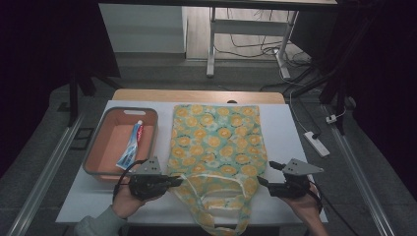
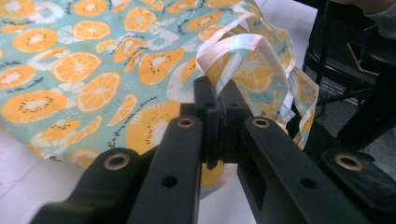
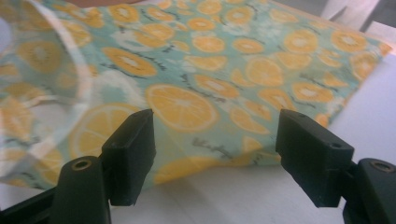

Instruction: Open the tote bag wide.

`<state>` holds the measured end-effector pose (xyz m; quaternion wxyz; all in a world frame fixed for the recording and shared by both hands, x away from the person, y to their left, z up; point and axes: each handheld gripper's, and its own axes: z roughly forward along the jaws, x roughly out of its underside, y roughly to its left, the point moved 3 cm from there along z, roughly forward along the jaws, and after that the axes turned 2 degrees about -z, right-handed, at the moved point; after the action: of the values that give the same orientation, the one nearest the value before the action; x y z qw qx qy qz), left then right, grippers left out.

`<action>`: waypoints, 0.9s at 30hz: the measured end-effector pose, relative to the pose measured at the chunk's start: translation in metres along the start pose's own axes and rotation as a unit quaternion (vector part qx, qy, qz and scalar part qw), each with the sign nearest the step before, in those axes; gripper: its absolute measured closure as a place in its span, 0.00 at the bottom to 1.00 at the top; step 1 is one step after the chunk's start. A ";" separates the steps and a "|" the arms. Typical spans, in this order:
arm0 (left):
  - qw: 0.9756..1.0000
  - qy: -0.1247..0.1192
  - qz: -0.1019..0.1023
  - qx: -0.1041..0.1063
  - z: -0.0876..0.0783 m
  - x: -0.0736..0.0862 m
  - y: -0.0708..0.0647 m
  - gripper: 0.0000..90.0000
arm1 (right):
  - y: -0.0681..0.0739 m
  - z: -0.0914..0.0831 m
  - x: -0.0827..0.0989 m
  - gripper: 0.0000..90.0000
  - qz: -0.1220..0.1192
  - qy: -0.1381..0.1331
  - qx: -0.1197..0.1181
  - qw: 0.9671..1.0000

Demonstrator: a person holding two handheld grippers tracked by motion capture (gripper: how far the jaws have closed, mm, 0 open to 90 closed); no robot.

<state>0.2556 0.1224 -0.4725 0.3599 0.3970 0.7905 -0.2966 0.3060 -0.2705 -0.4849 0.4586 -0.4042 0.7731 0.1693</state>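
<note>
Left gripper (image 2: pixel 215 100) jaws pinch tote bag (image 2: pixel 116 70) handle (image 2: pixel 243 44).

Open right gripper (image 3: pixel 215 154), orange-print bag (image 3: pixel 224 79)

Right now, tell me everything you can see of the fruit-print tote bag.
The tote bag is thin cloth, pale teal with orange slices and kiwi halves printed on it. It lies flat on the white table, mouth toward the person, beside an orange bin. Its two strap handles loop over the near table edge. The left hand-held gripper is shut on the bag's rim near a handle; the right hand-held gripper is open at the other corner.
</note>
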 end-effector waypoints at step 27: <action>0.999 -0.026 -0.022 -0.015 -0.030 0.007 0.012 0.98 | 0.091 0.042 -0.018 0.11 -0.113 0.096 -0.104 0.983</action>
<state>0.2525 0.1538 -0.4638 0.3801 0.3663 0.7937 -0.3023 0.2631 -0.1794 -0.5020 0.3538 -0.5489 0.7411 0.1562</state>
